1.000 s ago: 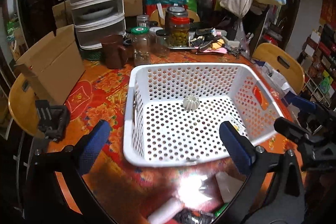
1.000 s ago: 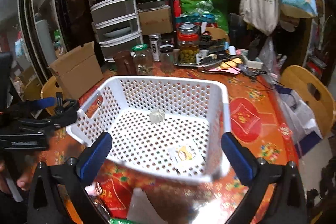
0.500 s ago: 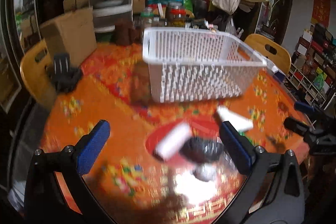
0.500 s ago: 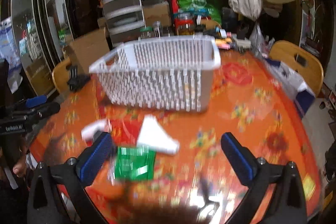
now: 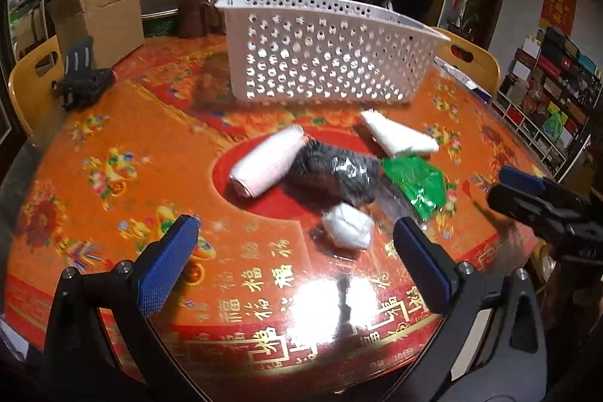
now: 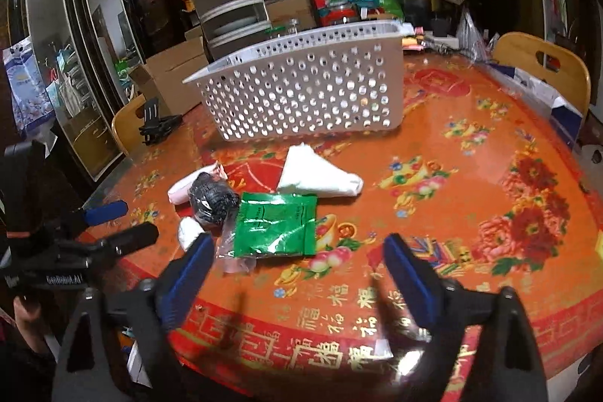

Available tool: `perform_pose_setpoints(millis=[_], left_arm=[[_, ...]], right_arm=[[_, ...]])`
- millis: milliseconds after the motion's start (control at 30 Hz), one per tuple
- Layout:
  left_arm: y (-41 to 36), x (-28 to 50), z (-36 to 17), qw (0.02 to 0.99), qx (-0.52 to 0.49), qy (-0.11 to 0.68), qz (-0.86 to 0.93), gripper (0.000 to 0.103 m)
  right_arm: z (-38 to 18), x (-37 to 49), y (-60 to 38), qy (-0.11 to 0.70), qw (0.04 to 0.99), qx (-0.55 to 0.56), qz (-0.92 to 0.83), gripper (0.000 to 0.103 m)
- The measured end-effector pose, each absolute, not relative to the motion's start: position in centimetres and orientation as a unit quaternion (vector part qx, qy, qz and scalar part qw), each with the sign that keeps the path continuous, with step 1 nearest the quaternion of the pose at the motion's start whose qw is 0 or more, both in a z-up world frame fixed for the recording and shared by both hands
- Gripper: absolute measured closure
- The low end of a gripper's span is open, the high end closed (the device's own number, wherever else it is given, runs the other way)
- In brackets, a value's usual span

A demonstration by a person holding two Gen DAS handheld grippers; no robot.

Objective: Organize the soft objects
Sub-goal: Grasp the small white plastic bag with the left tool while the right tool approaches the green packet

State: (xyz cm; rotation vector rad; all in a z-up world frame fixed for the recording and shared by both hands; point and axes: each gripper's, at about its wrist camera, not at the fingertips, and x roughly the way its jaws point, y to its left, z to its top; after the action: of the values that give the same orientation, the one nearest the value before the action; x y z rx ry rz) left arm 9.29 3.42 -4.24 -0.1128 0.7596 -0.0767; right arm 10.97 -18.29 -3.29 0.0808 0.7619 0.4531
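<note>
A white perforated basket (image 5: 324, 63) (image 6: 305, 89) stands at the far side of the red round table. Before it lie soft items: a pink-white roll (image 5: 265, 166) (image 6: 181, 189), a black bundle (image 5: 339, 172) (image 6: 213, 198), a small white ball (image 5: 348, 225) (image 6: 189, 230), a folded white cloth (image 5: 399, 138) (image 6: 316, 174) and a green packet (image 5: 418, 183) (image 6: 277, 223). My left gripper (image 5: 301, 262) is open and empty, just short of the white ball. My right gripper (image 6: 297, 268) is open and empty, just short of the green packet; it also shows in the left wrist view (image 5: 542, 202).
A cardboard box (image 5: 98, 17), a black stand (image 5: 81, 70), brown jars (image 5: 192, 14) and drawer units (image 6: 226, 2) sit at the back left. Wooden chairs (image 6: 542, 63) (image 5: 30, 81) ring the table (image 5: 113, 176). Clutter and bags fill the far side.
Both grippers have pulled back from over the basket and dropped low toward the table. The soft items, first hidden under the grippers, now lie in full view before them.
</note>
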Motion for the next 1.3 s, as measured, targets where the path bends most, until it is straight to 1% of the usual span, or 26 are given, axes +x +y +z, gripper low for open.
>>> perform_pose_setpoints(millis=[67,100,200,233,300,400,467,600,633,667,733,833,867,900,1000,1067,1100,1167,1233,1300], left_arm=[[3.3,9.6,-4.8,0.925,-0.057,0.373,-0.042,0.004],[3.2,9.8,-5.1,0.924,-0.058,0.376,-0.043,0.007],[3.2,10.6,-6.0,0.920,-0.062,0.385,-0.045,0.013],[3.3,10.9,-6.0,0.919,-0.063,0.387,-0.045,0.017],[3.3,11.4,-6.5,0.916,-0.067,0.393,-0.047,0.023],[3.0,11.7,-6.6,0.916,-0.065,0.392,-0.053,0.024],[2.8,11.8,-6.6,0.918,-0.060,0.389,-0.054,0.025],[2.6,12.1,-6.7,0.918,-0.060,0.387,-0.062,0.026],[2.6,12.1,-6.7,0.918,-0.060,0.386,-0.064,0.026],[2.5,12.1,-6.7,0.919,-0.058,0.384,-0.066,0.026],[2.2,12.1,-6.7,0.920,-0.055,0.382,-0.072,0.026],[1.8,12.2,-6.8,0.920,-0.052,0.381,-0.080,0.026],[1.7,12.3,-6.8,0.919,-0.053,0.382,-0.082,0.026],[1.6,12.3,-6.8,0.919,-0.054,0.382,-0.084,0.026],[1.3,12.4,-7.0,0.917,-0.051,0.385,-0.085,0.026],[1.1,12.4,-7.0,0.918,-0.047,0.384,-0.083,0.026],[1.0,12.4,-7.0,0.919,-0.045,0.383,-0.083,0.028],[0.9,12.3,-7.0,0.919,-0.040,0.383,-0.082,0.038],[0.6,12.1,-7.0,0.921,-0.029,0.380,-0.077,0.061],[0.6,11.9,-7.0,0.922,-0.027,0.379,-0.079,0.070]], right_arm=[[-3.9,11.6,-18.0,0.378,0.897,0.044,0.224,0.027],[-4.2,11.9,-17.8,0.382,0.895,0.044,0.226,0.029],[-4.8,12.5,-17.1,0.389,0.889,0.044,0.237,0.030],[-4.9,12.8,-16.8,0.391,0.888,0.042,0.240,0.030],[-5.1,13.3,-16.3,0.394,0.886,0.039,0.241,0.030],[-5.7,14.2,-15.8,0.403,0.882,0.040,0.241,0.032],[-6.0,14.8,-15.6,0.411,0.878,0.041,0.241,0.038],[-6.1,15.2,-15.2,0.411,0.877,0.038,0.245,0.042],[-6.1,15.4,-15.1,0.411,0.876,0.041,0.249,0.047],[-6.1,15.4,-15.2,0.411,0.875,0.043,0.252,0.050],[-6.2,15.3,-15.2,0.407,0.876,0.039,0.254,0.050],[-6.2,15.2,-15.5,0.404,0.877,0.048,0.257,0.055],[-6.1,15.1,-15.5,0.401,0.878,0.048,0.257,0.065],[-6.1,15.0,-15.7,0.399,0.880,0.049,0.253,0.079],[-6.1,14.8,-16.2,0.396,0.881,0.053,0.254,0.084],[-6.1,14.7,-16.5,0.395,0.880,0.055,0.256,0.086],[-6.1,14.6,-16.5,0.394,0.880,0.055,0.258,0.086],[-6.0,14.4,-16.7,0.393,0.880,0.058,0.260,0.088],[-6.0,14.3,-17.0,0.390,0.881,0.062,0.261,0.091],[-5.9,14.0,-17.1,0.388,0.881,0.063,0.264,0.095]])
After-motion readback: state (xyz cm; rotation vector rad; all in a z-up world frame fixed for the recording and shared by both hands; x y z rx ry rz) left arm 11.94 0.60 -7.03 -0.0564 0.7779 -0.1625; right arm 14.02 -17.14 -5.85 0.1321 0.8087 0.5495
